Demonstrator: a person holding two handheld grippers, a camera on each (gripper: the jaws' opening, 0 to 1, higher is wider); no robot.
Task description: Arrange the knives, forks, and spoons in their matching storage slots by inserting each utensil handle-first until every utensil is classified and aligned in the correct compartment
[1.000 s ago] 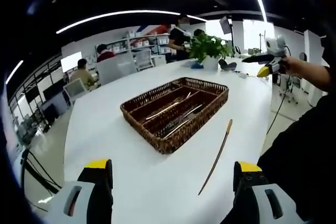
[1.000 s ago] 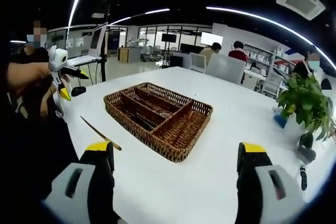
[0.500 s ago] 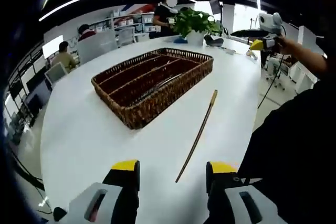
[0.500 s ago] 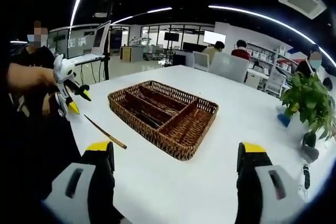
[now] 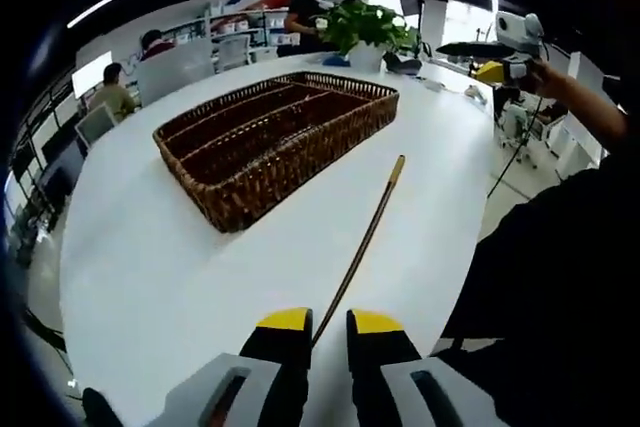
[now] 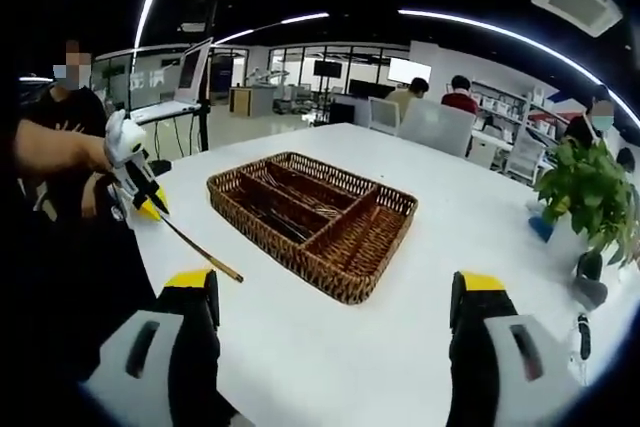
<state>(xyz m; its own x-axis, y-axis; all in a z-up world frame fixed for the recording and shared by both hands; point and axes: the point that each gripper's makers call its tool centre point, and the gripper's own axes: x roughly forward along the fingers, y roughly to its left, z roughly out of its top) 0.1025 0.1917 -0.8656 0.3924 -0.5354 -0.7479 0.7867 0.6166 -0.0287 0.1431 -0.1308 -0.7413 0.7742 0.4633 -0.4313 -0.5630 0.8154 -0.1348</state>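
An open office is stretching behind the white surface [image 5: 150, 247]. The left claw [image 5: 328, 325] is pinching the near tip of the long utensil [image 5: 365, 237], having narrowed since earlier; the wicker tray [image 6: 315, 222] is lying beyond. The right claw [image 6: 335, 297] is hovering spread wide.

Basket [image 6: 340, 247] utensils (kinds indistinct)
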